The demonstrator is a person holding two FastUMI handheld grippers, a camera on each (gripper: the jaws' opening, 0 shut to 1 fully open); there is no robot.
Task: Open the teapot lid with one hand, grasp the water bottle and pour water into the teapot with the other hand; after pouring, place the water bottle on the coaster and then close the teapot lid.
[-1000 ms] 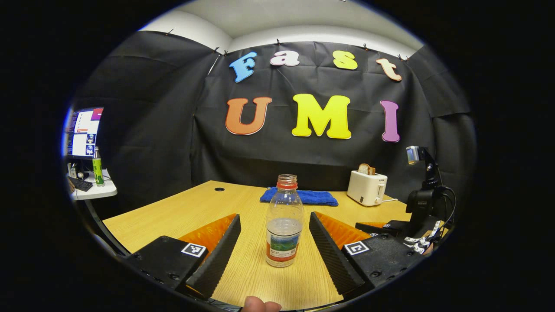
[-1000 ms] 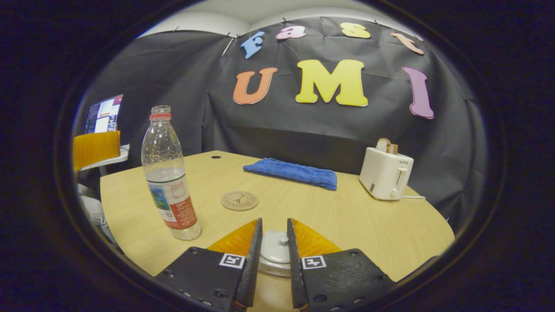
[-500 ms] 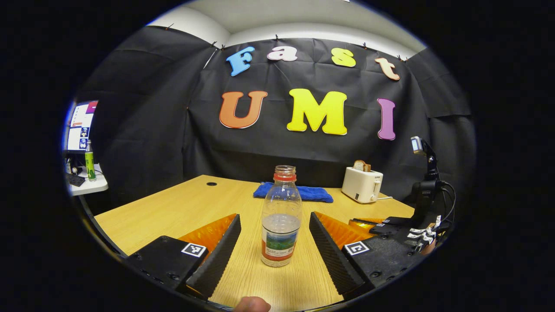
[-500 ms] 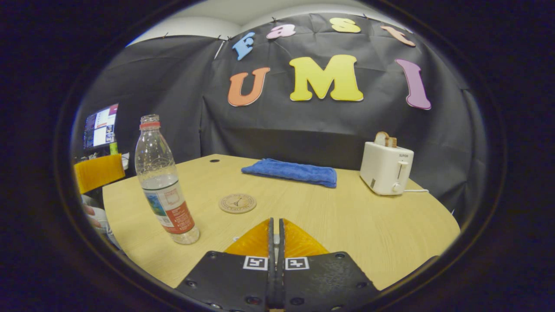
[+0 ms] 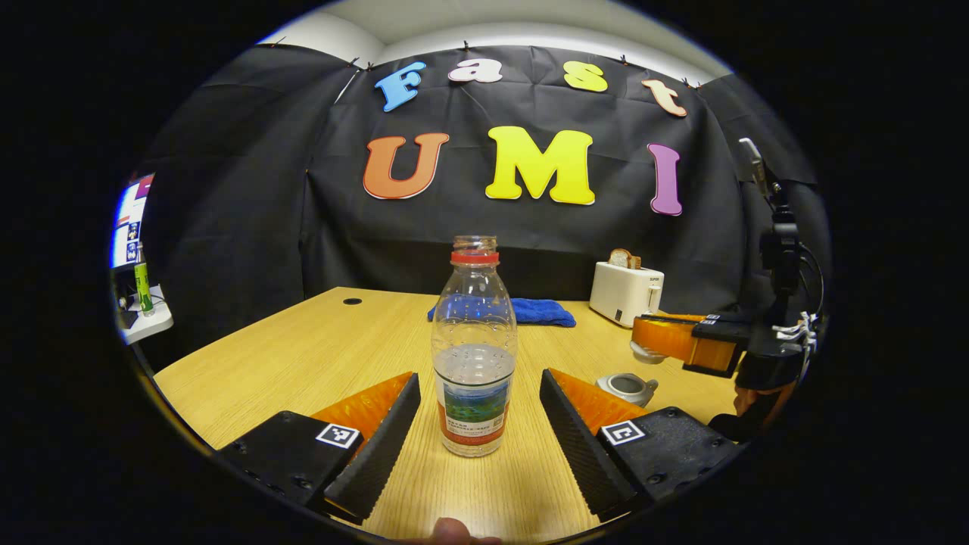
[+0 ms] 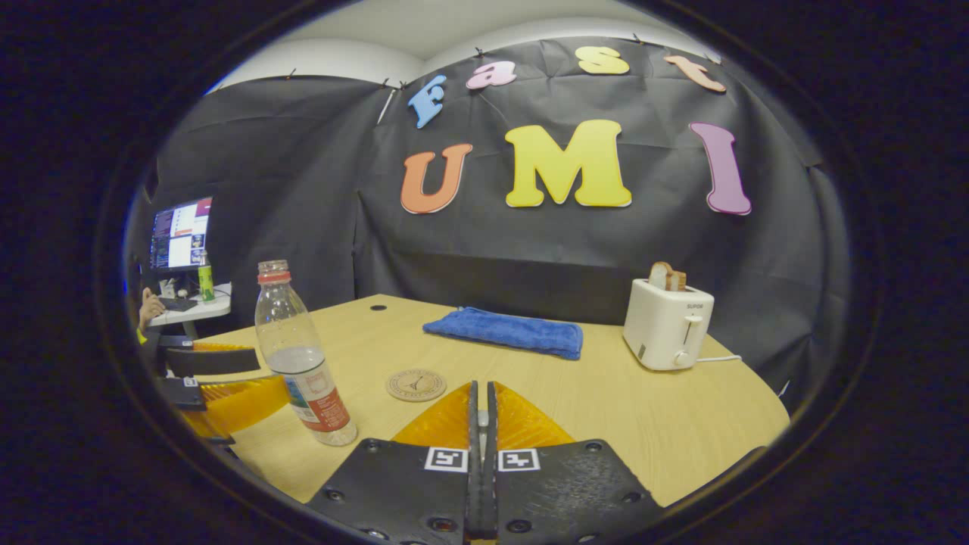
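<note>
A clear water bottle (image 5: 473, 356) with no cap, partly filled, stands upright on the table between the fingers of my open left gripper (image 5: 479, 378), which do not touch it. The small teapot (image 5: 627, 387) sits lidless to the right, behind my left gripper's right finger. Above it my right gripper (image 5: 643, 337) holds the white teapot lid (image 5: 645, 353) in the air. In the right gripper view that gripper (image 6: 478, 386) is shut on the lid's knob (image 6: 478, 418). The round coaster (image 6: 415, 384) lies between the bottle (image 6: 303, 356) and my right gripper. The left gripper (image 6: 219, 378) flanks the bottle.
A folded blue towel (image 6: 503, 333) lies at the back of the wooden table (image 6: 681, 409). A white toaster (image 6: 666, 322) with bread stands at the back right. A side desk with a monitor (image 6: 180, 233) and a green bottle stands to the left.
My right gripper shut on the lid's knob and then rose, lifting the lid off the teapot. My left gripper moved forward, so the bottle now stands between its fingers.
</note>
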